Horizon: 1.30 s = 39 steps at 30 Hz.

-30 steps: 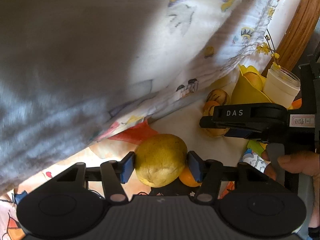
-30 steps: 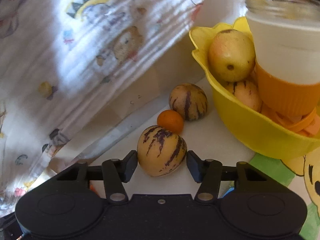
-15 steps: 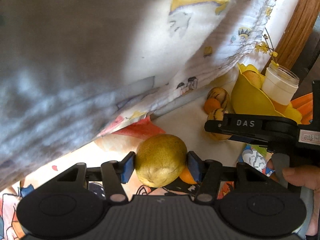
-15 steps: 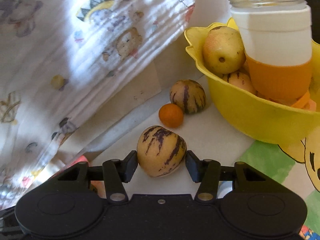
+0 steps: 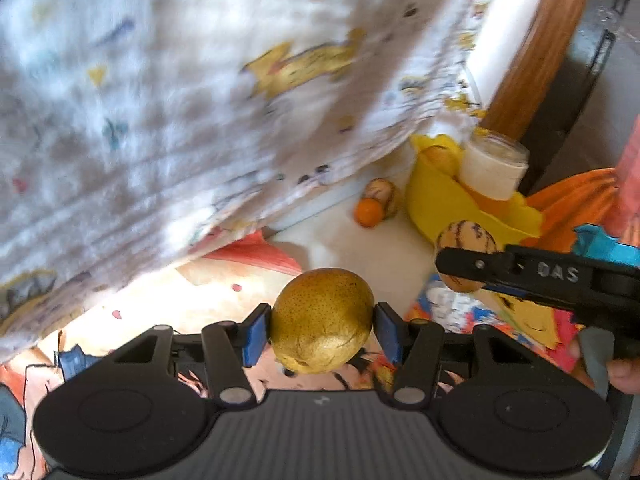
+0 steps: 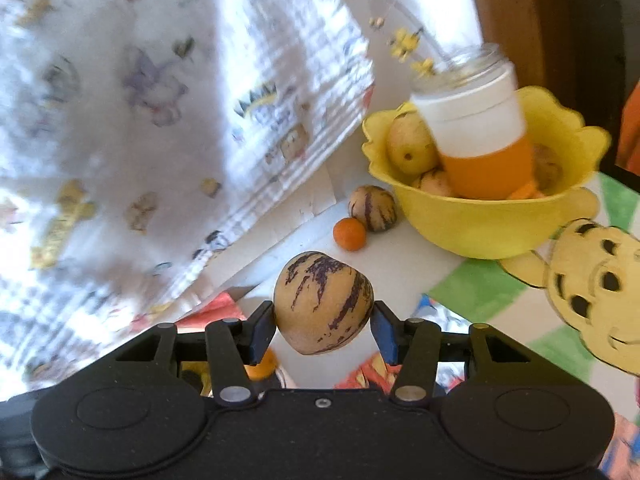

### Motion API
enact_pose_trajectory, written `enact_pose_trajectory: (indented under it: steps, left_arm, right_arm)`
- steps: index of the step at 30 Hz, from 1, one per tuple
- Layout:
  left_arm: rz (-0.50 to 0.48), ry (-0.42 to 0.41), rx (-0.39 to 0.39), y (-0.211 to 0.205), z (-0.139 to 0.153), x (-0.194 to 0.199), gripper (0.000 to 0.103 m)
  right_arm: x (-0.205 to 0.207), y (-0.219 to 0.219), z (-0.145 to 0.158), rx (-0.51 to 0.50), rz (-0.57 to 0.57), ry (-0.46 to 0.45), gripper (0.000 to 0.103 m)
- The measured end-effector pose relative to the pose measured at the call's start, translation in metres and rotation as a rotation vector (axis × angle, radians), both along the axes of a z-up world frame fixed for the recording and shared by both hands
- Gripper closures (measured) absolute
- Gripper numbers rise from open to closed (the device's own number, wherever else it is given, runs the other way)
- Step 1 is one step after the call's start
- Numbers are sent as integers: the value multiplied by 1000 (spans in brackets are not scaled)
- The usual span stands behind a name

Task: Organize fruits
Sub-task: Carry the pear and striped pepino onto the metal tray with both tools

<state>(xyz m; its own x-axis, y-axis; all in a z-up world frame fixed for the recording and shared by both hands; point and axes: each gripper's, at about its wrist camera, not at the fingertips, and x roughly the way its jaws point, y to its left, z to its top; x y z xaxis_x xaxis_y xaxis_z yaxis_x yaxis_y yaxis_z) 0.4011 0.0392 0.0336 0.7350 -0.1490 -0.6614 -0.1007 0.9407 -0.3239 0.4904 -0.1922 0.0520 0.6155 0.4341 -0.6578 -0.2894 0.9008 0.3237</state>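
Observation:
My left gripper [image 5: 322, 328] is shut on a yellow-green pear [image 5: 320, 320] and holds it above the cartoon mat. My right gripper [image 6: 322, 320] is shut on a purple-striped pepino melon [image 6: 323, 302], also lifted; it also shows at the right of the left wrist view [image 5: 466, 250]. A yellow bowl [image 6: 480, 224] [image 5: 444, 208] holds several fruits and a white-and-orange jar [image 6: 476, 140]. A second striped melon [image 6: 373, 208] and a small orange [image 6: 349, 233] lie on the table left of the bowl.
A patterned white cloth [image 6: 160, 100] [image 5: 200, 100] hangs close on the left in both views. A wooden post [image 5: 532, 40] stands behind the bowl. Another small orange [image 6: 262, 366] lies under the right gripper. A bear-print mat [image 6: 592, 292] covers the right side.
Both grippers have lifted and pulled back from the bowl with their fruits. The striped melon has left the table. The bowl now looks smaller and farther.

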Motion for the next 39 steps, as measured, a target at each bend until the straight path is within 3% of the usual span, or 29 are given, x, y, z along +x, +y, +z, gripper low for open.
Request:
enact_pose_trajectory:
  steps: [6, 14, 27, 39]
  left_arm:
    - [-82, -41, -25, -15, 17, -28, 43]
    - [-219, -61, -49, -40, 33, -68, 43]
    - [-475, -19, -87, -69, 22, -126, 43]
    - [-680, 31, -95, -90, 9, -174, 43]
  right_arm:
    - [-63, -35, 34, 10, -39, -66, 49]
    - [-157, -73, 53, -13, -116, -116, 49]
    - [-274, -105, 27, -58, -167, -47, 49]
    - [-309, -111, 3, -126, -140, 41, 49]
